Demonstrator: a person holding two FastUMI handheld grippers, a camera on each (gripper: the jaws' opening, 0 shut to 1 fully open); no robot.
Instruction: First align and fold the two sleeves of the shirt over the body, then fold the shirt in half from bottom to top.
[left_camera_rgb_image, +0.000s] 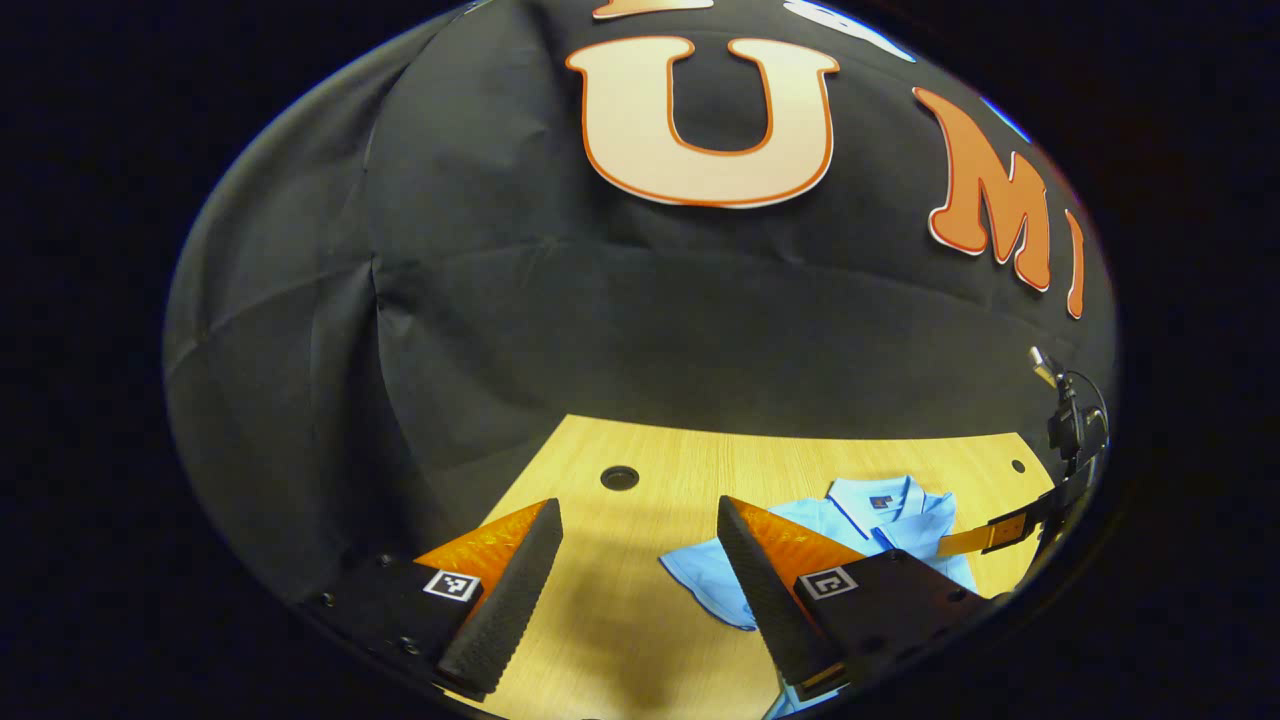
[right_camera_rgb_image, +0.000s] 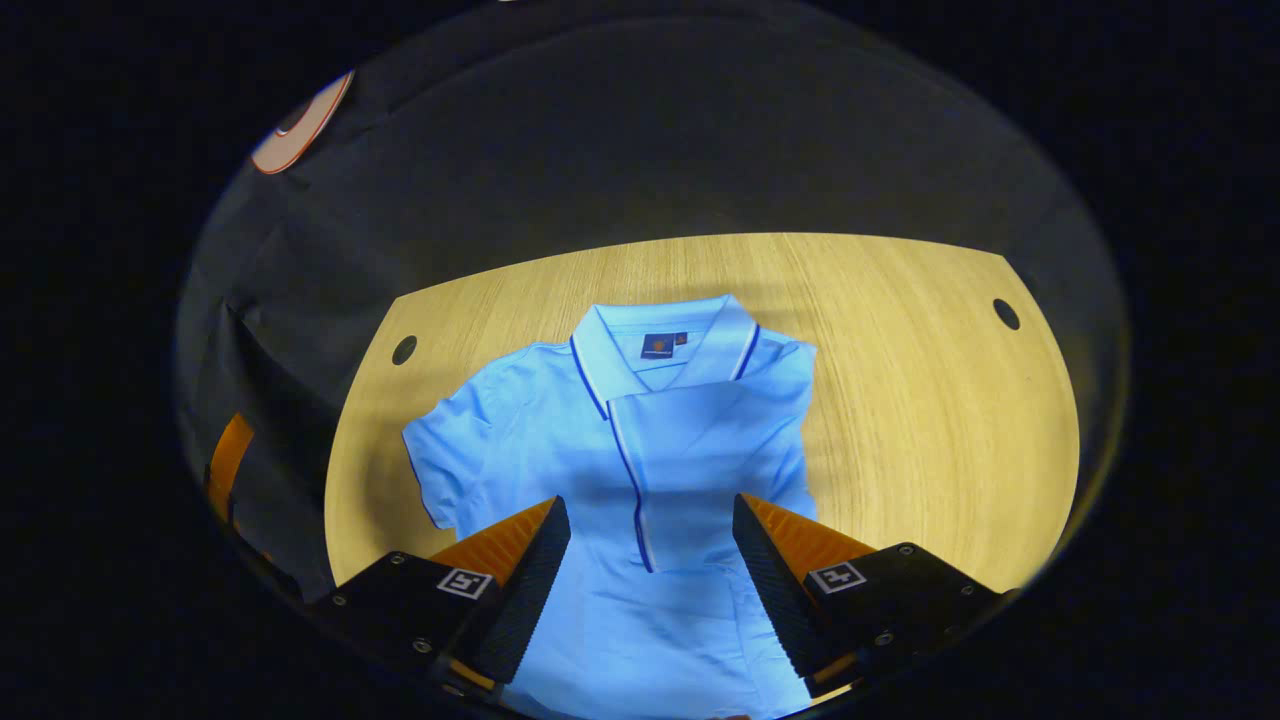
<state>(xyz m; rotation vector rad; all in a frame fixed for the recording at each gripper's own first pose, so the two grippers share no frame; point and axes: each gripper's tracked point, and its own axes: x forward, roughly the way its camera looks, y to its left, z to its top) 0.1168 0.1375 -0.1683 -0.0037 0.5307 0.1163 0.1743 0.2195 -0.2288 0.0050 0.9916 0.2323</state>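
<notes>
**One sleeve folded over, other sleeve still out; both grippers empty**

Right gripper (right_camera_rgb_image: 650, 560): fingers apart, holding nothing, hovering above the lower body of the shirt (right_camera_rgb_image: 560, 440). The shirt lies flat on the worktop (right_camera_rgb_image: 920, 400), long axis running straight away from this gripper, hem nearest, collar (right_camera_rgb_image: 660, 340) farthest. In the right gripper view, the sleeve on the right side already lies folded across the chest. The other sleeve (right_camera_rgb_image: 440, 470) remains spread out to the left, toward the left gripper.

Left gripper (left_camera_rgb_image: 640, 580): fingers apart, nothing between them, over bare worktop beside the shirt. In the left gripper view the spread sleeve lies just right of the fingers and slightly ahead.

Judgement: the left gripper is the nearer one to the unfolded sleeve, so the next fold likely falls to it, pulling across the long axis toward the placket. Bottom-to-top fold not yet done.
</notes>
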